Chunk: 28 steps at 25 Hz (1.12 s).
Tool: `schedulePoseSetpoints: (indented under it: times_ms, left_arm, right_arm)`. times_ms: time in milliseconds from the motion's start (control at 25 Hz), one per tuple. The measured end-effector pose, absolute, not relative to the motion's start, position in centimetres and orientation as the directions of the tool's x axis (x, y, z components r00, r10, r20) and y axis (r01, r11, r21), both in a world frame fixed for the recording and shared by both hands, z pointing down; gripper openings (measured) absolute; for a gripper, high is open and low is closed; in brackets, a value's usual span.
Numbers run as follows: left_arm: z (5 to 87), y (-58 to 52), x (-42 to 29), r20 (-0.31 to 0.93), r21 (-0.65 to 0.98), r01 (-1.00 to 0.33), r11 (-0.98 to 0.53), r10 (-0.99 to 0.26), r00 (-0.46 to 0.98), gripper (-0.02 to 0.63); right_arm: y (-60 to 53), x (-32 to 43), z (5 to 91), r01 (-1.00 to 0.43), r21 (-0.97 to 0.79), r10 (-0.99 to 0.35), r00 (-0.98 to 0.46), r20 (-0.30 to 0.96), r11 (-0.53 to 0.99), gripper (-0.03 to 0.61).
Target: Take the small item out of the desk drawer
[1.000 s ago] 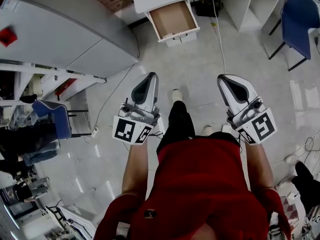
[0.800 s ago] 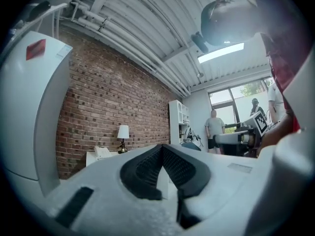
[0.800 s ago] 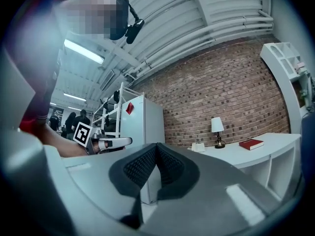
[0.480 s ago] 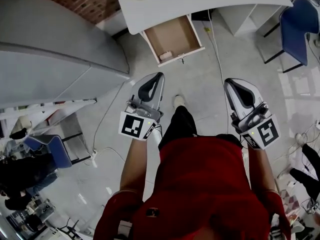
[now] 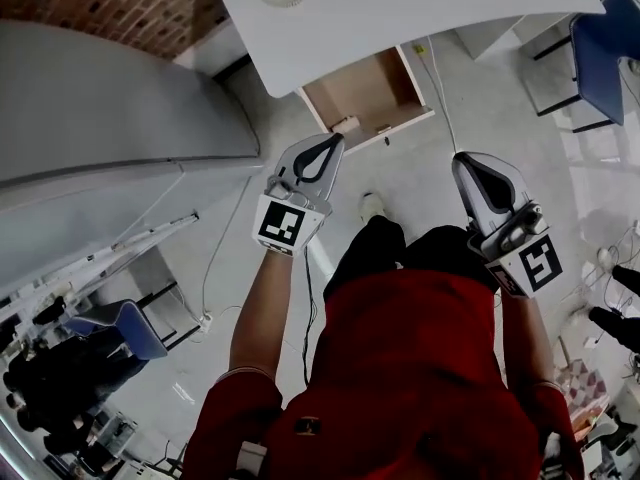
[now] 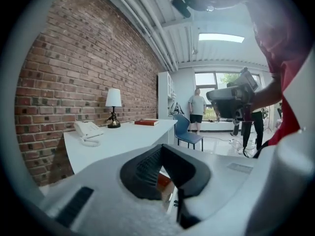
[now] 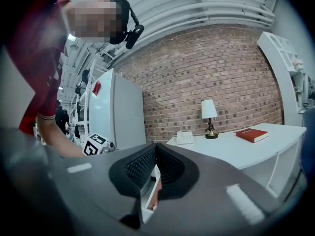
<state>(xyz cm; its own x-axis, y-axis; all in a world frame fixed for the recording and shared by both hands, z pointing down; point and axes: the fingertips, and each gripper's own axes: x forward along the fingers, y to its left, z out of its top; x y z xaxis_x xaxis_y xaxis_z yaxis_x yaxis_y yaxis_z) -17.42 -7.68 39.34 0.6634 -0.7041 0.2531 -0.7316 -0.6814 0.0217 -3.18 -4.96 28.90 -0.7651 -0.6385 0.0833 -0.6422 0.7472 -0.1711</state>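
My left gripper (image 5: 331, 141) and right gripper (image 5: 466, 160) are both clenched, empty. The small pale item (image 5: 346, 125) lies in the open brown-floored white drawer (image 5: 372, 86), at a front corner, near my left gripper.

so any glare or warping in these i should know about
Head view: evenly lit, but the wide lens curves the grey cabinet, and the open drawer sits small near the top. Left gripper view: dark rounded corners, ceiling light blown white, window bright. Right gripper view: same fisheye rim, brick wall courses curve, a mosaic patch at top left.
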Motion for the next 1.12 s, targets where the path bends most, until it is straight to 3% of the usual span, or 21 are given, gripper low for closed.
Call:
schedulePoseSetpoints:
  times_ms: [320, 680, 1120]
  left_arm:
    - [49.7, -12.3, -17.2, 0.463, 0.014, -0.686, -0.727, -0.604, 0.649, 0.007]
    - [60.5, -14.4, -15.3, 0.667, -0.001, -0.593, -0.805, -0.443, 0.599, 0.07]
    - [71.2, -15.0, -14.6, 0.885, -0.004, -0.453, -0.892, -0.214, 0.414, 0.118]
  right_arm:
    - [-9.4, -2.8, 33.6, -0.648, -0.186, -0.632, -0.762, 0.14, 0.739, 0.012]
    - [-11.7, -0.5, 38.8, -0.656, -0.235, -0.631, -0.755, 0.18, 0.718, 0.012]
    - [-11.9, 2.6, 43.1, -0.646, -0.307, -0.62, -0.761, 0.191, 0.699, 0.012]
